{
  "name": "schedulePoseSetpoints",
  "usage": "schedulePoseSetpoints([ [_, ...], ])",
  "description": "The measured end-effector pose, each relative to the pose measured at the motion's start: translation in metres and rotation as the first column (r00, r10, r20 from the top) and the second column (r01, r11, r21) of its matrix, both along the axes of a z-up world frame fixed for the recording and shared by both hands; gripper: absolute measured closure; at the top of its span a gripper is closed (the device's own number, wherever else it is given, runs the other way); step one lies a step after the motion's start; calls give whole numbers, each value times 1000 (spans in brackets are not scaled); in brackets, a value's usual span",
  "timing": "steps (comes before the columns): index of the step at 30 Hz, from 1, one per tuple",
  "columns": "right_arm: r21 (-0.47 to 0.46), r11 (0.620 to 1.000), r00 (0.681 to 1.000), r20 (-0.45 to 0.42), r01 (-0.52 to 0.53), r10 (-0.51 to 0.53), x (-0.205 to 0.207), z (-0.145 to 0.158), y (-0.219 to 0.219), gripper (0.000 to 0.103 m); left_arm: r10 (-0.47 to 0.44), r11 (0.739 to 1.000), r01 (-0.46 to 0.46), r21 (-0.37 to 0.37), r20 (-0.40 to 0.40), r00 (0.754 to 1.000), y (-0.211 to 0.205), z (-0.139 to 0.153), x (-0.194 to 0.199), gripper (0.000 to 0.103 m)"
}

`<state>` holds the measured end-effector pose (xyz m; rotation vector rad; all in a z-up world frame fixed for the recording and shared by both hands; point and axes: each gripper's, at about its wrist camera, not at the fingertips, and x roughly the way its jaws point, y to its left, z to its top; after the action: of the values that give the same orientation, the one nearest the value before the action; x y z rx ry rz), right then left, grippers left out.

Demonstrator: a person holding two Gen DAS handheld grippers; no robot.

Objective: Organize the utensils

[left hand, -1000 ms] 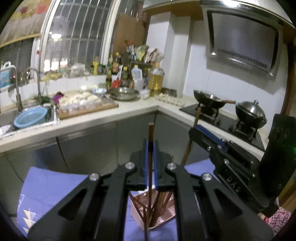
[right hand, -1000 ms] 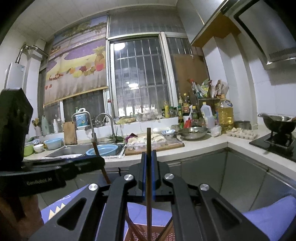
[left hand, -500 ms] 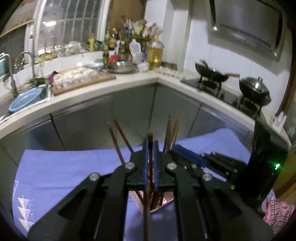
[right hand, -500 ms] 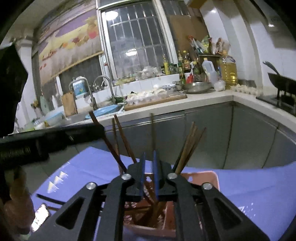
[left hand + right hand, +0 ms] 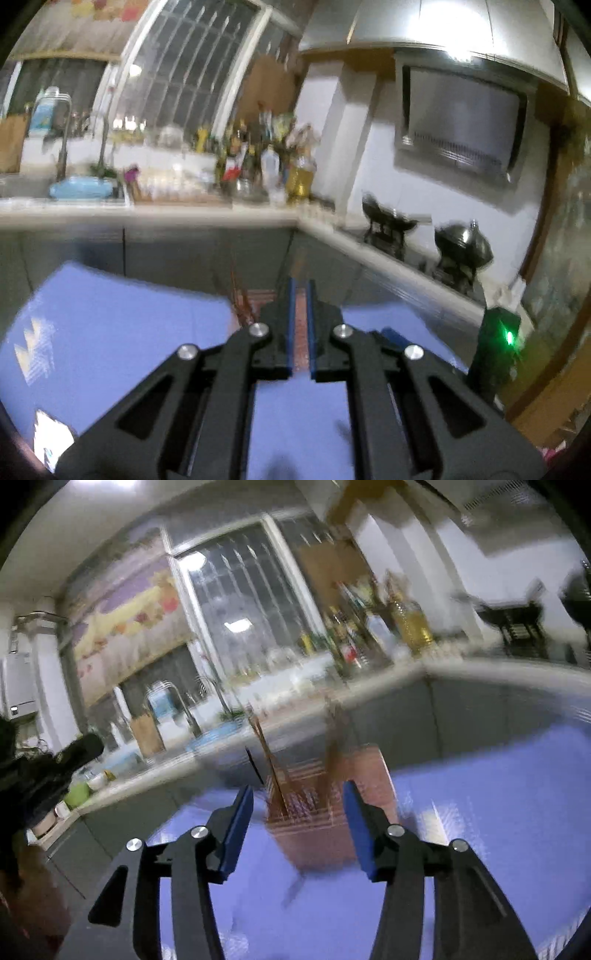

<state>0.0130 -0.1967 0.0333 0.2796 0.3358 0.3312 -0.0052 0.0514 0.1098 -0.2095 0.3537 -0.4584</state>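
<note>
No writing can be read anywhere; both views are smeared by motion.

In the left wrist view, a purple cloth point(image 5: 122, 325) covers the table, with a pale zigzag print near its left edge. Farther back are a blue basin point(image 5: 79, 188) at the sink, a cluster of bottles, and at the right two dark pots point(image 5: 463, 245) on a stove under a range hood point(image 5: 460, 127). The left gripper point(image 5: 301, 295) has its blue-edged pads point(image 5: 291, 325) drawn nearly together, a slim gap between them; nothing can be made out in that gap. Behind it a corner of the brown utensil holder point(image 5: 255, 299) peeks out. At the far right a black housing with a green light point(image 5: 509, 338) shows.

The right wrist view alone shows the holder point(image 5: 325, 823) fully: a reddish-brown box standing on the cloth point(image 5: 498, 812), brown chopsticks point(image 5: 267, 757) leaning out of it at angles. The right gripper point(image 5: 299, 805) has just been opening; its jaws stand apart with nothing between the pads, the holder just beyond. At the left edge the other black gripper body point(image 5: 48, 768) shows.
</note>
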Motion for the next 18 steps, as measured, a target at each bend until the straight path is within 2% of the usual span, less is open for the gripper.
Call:
schedulePoseSetpoints([
  [2, 4, 1000, 994, -102, 24, -23, -15, -31, -5, 51, -6, 996, 11, 92, -58, 998, -19, -38, -14, 98],
  [4, 12, 999, 982, -185, 33, -30, -27, -54, -8, 51, 0, 989, 17, 146, -117, 993, -29, -68, -18, 98],
  [7, 12, 999, 962, -271, 42, -37, -44, -82, -8, 51, 22, 985, 17, 171, -223, 975, -32, -103, -17, 98],
  [11, 17, 999, 941, -336, 39, -31, -52, -99, -3, 50, 107, 977, -53, 204, -263, 959, -28, -124, -14, 97],
  [13, 30, 999, 936, -351, 32, -20, -54, -101, -1, 50, 136, 973, -80, 216, -263, 955, -25, -125, -15, 77],
  [14, 36, 999, 936, -351, 28, -14, -55, -100, 1, 49, 158, 969, -102, 224, -250, 955, -24, -125, -16, 60],
  [15, 37, 999, 937, -349, 25, -11, -55, -99, 2, 49, 176, 966, -122, 228, -234, 956, -21, -123, -16, 52],
  [18, 41, 999, 940, -341, 5, 9, -55, -95, 5, 46, 219, 951, -169, 259, -177, 960, -18, -118, -21, 51],
])
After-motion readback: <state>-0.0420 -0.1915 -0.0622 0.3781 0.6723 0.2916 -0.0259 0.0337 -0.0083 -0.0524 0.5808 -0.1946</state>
